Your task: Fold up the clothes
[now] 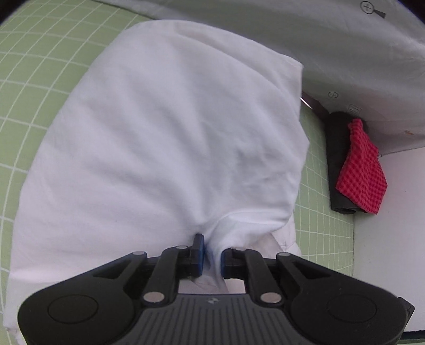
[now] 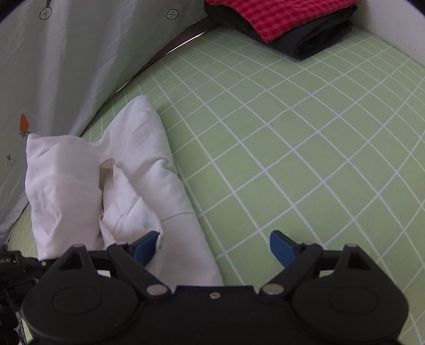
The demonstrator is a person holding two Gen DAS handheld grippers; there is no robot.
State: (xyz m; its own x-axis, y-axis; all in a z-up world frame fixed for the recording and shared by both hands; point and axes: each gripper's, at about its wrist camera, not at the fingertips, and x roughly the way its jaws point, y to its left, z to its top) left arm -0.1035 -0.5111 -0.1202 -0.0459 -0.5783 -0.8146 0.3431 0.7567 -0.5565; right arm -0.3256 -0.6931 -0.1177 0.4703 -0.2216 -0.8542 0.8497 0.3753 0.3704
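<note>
White garment pinched in left gripper | right gripper jaws apart, seemingly empty

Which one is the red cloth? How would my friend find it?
Start on the green sheet with white grid lines. In its far corner by the white wall, past the big white garment, is a small pile of folded clothes. The red cloth lies on top of a black garment; only it has checks.

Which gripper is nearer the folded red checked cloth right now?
Hard to say. The left gripper, clamped on the white garment, sees the red checked cloth off to its right; the open right gripper sees it far ahead across the green sheet.
</note>
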